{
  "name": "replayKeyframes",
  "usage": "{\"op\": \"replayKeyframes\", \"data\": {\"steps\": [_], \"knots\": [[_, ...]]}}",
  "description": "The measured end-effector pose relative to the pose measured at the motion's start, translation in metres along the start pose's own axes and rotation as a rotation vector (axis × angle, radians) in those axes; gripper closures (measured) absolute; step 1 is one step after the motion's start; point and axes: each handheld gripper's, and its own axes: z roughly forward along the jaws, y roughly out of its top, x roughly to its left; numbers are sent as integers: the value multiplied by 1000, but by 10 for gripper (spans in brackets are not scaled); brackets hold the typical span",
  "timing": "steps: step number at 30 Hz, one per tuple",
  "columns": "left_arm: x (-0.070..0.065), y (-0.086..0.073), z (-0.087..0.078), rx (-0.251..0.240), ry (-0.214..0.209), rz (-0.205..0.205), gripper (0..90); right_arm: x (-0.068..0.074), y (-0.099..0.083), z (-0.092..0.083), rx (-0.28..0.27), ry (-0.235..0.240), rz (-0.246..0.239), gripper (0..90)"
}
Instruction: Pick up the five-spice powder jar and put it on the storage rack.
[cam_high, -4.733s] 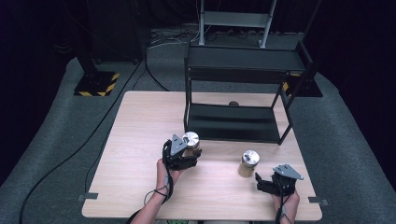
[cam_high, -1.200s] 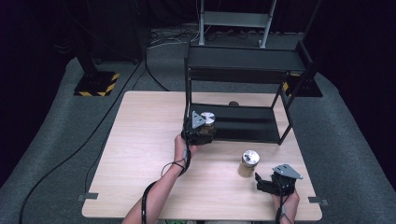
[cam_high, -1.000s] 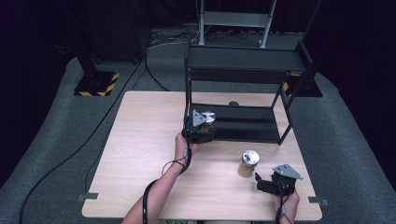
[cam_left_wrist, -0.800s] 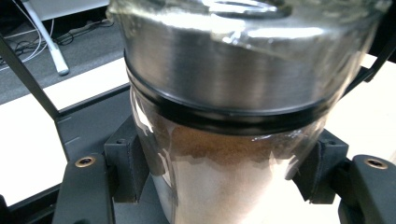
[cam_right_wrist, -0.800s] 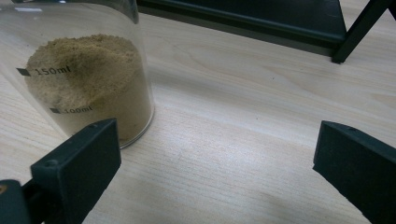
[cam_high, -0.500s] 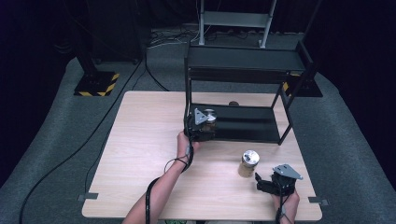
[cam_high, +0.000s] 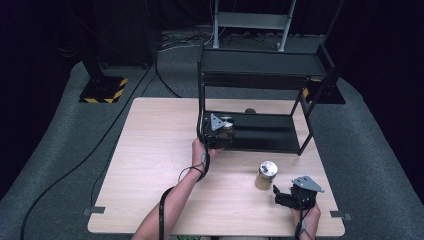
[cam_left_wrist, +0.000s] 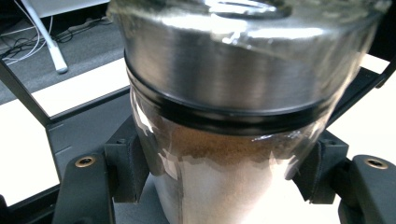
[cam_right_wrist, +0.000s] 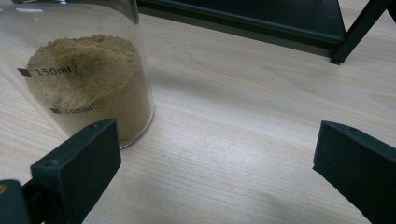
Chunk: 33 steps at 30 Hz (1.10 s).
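While the left tool grips a glass jar with a brushed metal lid between its two black jaws, the step in hand looks like placing that jar onto the lower shelf of the black rack at the far side of the tabletop. In the left gripper view the jaws press on the jar's sides just below the lid, and brown powder fills the glass beneath. From above, the jar sits at the near left corner of the lower shelf, next to the rack's left post; whether its base rests on the shelf or hangs just over it cannot be told. To the near right, the right tool rests low by the tabletop's near edge with its jaws spread wide and nothing between them. A second jar, holding tan powder, stands just to its left, apart from the jaws. The next move probably calls for settling the held jar flat on the shelf, upright, then letting the jaws part and drawing the hand back without tipping it.
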Motion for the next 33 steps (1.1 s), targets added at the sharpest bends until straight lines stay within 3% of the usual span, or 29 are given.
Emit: {"op": "replayKeyframes", "data": {"steps": [20, 33], "knots": [[2, 3, 17, 12, 8, -40, 314, 0, 0, 0, -1, 1, -1, 0], [0, 4, 26, 12, 36, -45, 314, 0, 0, 0, 0, 2, -3, 0]]}}
